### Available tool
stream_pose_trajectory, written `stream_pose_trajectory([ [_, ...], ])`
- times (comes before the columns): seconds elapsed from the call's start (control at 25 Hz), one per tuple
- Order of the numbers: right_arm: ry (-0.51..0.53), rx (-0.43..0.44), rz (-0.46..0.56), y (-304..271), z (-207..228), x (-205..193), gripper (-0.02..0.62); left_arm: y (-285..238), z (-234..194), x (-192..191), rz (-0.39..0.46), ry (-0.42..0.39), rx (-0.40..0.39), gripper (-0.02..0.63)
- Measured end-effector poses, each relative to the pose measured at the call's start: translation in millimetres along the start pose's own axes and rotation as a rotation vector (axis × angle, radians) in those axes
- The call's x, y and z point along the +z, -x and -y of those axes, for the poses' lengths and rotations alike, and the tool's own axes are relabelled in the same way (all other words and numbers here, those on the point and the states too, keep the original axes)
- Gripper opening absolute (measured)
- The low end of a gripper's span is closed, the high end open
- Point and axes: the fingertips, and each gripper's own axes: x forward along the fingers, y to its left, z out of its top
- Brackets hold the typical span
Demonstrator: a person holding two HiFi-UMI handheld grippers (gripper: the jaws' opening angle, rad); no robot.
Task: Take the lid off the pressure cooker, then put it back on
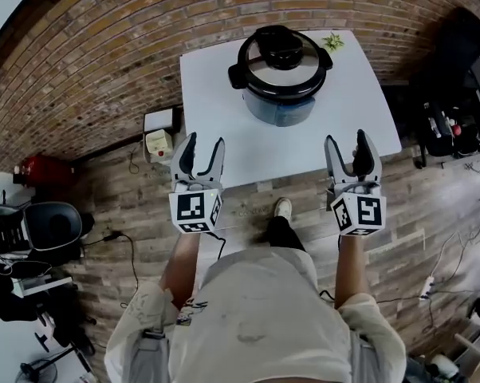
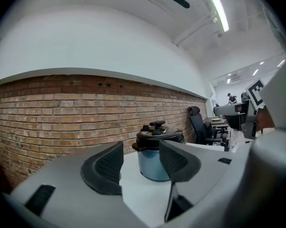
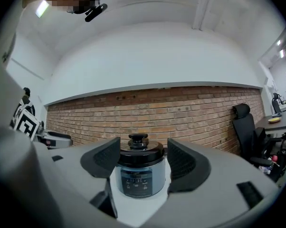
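Note:
A blue pressure cooker (image 1: 278, 102) stands on the white table (image 1: 224, 126), toward its far side, with its black lid (image 1: 281, 58) and top knob in place. My left gripper (image 1: 198, 155) hovers over the table's near left edge, jaws apart and empty. My right gripper (image 1: 352, 150) is held over the near right edge, also open with nothing in it. Both point at the cooker from well short of it. In the left gripper view the cooker (image 2: 155, 163) shows between the pads; in the right gripper view the cooker (image 3: 138, 177) and lid (image 3: 139, 154) sit centred between them.
A brick wall (image 1: 104, 62) runs behind the table. A small plant (image 1: 332, 41) sits at the table's far right corner. A white box (image 1: 159, 130) lies on the floor at left, near a red object (image 1: 41, 169). Black chairs and gear (image 1: 451, 94) crowd the right side.

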Motion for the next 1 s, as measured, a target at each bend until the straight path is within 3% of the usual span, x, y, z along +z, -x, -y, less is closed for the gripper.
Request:
stream_pose_trajectory([
  [0.2, -0.019, 0.035, 0.004, -48, 45, 3, 0.316, -54, 6, 13, -0.018, -0.012, 0.038, 0.252],
  [0.56, 0.000, 0.146, 0.022, -118, 75, 13, 0.318, -105, -13, 16, -0.038, 0.005, 0.144, 0.252],
  [1.0, 0.038, 0.233, 0.045, -175, 64, 19, 0.330, -146, -35, 14, -0.024, 0.024, 0.154, 0.252],
])
